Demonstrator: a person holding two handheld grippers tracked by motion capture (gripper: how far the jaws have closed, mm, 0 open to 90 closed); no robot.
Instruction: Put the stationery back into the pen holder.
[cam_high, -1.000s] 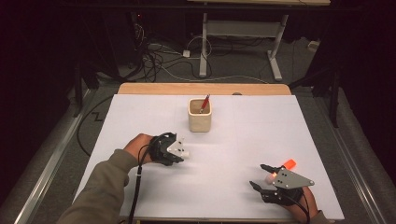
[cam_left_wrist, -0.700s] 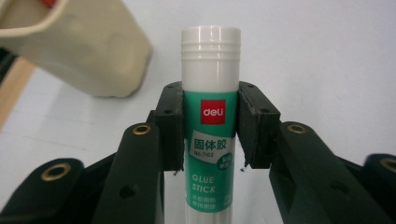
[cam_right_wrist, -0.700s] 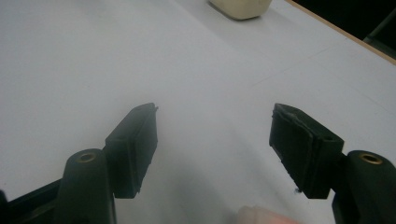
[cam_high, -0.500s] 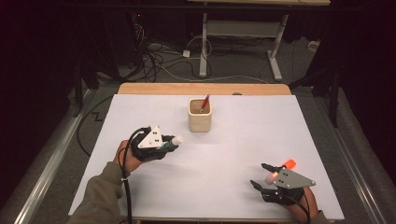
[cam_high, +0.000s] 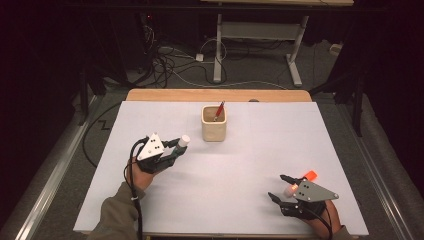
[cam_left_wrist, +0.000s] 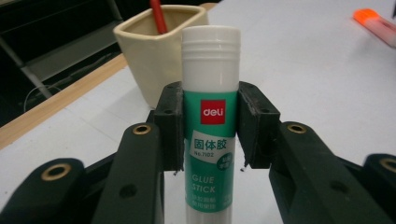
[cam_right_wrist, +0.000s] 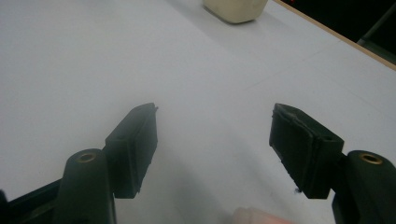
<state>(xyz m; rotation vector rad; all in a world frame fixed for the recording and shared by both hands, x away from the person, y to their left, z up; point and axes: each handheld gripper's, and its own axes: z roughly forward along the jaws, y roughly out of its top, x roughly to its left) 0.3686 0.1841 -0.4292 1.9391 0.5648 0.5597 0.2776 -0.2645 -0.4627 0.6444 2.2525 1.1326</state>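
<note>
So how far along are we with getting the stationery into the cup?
One red pen already stands in the cream cup. The left gripper is clamped on the glue stick, short of the cup. The orange-capped marker lies by the open right gripper, not yet picked up.

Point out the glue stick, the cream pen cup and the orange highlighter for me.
glue stick (cam_left_wrist: 209, 135): left gripper view, on its green label.
cream pen cup (cam_high: 214, 131): high view, on its front wall.
orange highlighter (cam_high: 310, 175): high view, on its orange cap.
</note>
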